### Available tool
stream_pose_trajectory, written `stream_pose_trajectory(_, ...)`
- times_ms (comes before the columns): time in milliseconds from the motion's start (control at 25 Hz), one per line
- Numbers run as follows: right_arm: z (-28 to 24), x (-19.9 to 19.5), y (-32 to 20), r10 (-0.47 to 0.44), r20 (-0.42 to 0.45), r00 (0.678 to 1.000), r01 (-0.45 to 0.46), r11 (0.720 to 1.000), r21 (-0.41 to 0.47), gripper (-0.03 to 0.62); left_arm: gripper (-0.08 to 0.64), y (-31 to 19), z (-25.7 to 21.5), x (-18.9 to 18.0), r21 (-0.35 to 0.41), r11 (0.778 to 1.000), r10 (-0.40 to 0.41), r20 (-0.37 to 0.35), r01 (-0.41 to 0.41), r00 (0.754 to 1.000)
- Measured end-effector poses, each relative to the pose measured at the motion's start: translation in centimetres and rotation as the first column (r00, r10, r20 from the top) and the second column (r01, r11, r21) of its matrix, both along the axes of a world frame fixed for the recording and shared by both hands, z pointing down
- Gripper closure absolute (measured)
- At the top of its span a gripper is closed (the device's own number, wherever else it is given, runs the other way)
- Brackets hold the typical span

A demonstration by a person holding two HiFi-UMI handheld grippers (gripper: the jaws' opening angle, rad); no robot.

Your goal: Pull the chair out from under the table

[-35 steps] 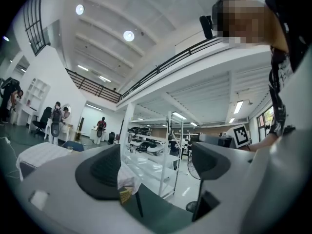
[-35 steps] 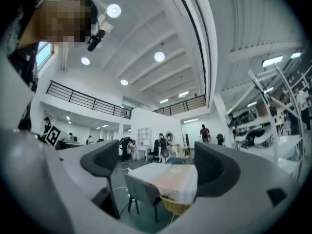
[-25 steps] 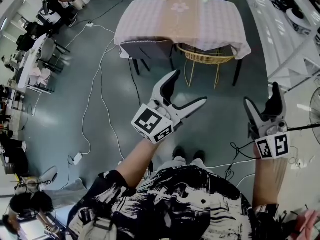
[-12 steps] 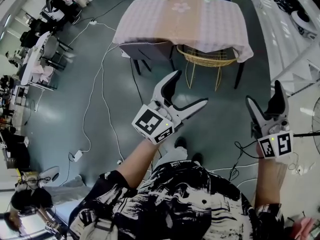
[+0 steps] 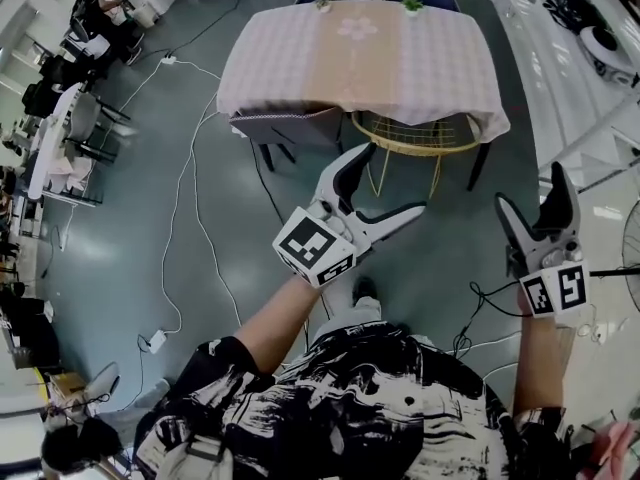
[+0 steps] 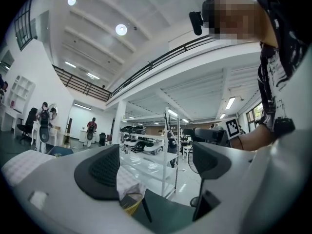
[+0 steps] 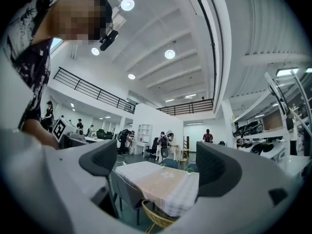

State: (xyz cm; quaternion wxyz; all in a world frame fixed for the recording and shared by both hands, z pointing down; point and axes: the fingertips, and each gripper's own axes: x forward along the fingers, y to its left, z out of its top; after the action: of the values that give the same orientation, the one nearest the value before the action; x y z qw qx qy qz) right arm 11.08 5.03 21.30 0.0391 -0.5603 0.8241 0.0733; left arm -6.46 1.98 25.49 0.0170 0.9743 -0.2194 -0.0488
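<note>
Both grippers are wide open and hold nothing. The left gripper (image 5: pixel 392 180) reaches further forward than the right gripper (image 5: pixel 530 188), so I think it is nearer the chairs. Straight ahead, across some shiny floor (image 5: pixel 150 198), two chairs sit tucked under the near long side of the counter (image 5: pixel 300 58). One is a soft grey chair (image 5: pixel 285 128) on the left. The other is a round yellow basket chair (image 5: pixel 415 133) with thin legs. A checked cloth (image 5: pixel 450 68) hangs down over both.
</note>
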Motion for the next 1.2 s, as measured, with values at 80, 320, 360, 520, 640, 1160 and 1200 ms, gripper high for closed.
stream_pose_trajectory(80,-0.1,-0.3,-1.3,0.014,-0.007,1.0,-0.014,1.0,0.0,0.137,0.114,-1.7,0.2,-0.5,-0.005,1.0,0.013,0.001,-0.013,1.0)
stream_pose_trajectory(320,2.0,0.9,-3.9,0.033,0.001,0.999,-0.033,0.998,-0.046,0.137,0.114,-5.2,1.8,0.1,-0.037,0.999,0.02,0.007,-0.02,1.0)
stream_pose_trajectory(360,2.3,1.2,-4.4,0.029,0.003,1.0,-0.028,0.998,-0.049,0.137,0.114,-5.7,2.0,0.4,-0.035,0.999,0.016,0.008,-0.016,1.0)
stream_pose_trajectory(520,3.7,2.1,-6.5,-0.011,-0.005,1.0,0.01,0.997,-0.07,0.137,0.114,-7.2,2.8,1.5,-0.04,0.999,-0.004,0.022,0.005,1.0)
stream_pose_trajectory(640,4.8,2.5,-8.3,-0.06,-0.037,0.998,0.056,0.994,-0.093,0.137,0.114,-8.2,3.9,1.8,-0.042,0.999,-0.028,0.061,0.031,0.998)
stream_pose_trajectory(1160,24.1,3.6,-20.6,-0.351,-0.487,0.8,0.152,0.903,-0.402,0.138,0.115,-20.2,20.8,7.3,0.041,0.995,0.054,0.549,-0.092,0.834)
stream_pose_trajectory(1200,26.7,3.8,-21.8,-0.394,-0.54,0.744,0.149,0.885,-0.44,0.138,0.115,-21.2,23.4,7.7,0.039,0.992,0.069,0.615,-0.119,0.785)
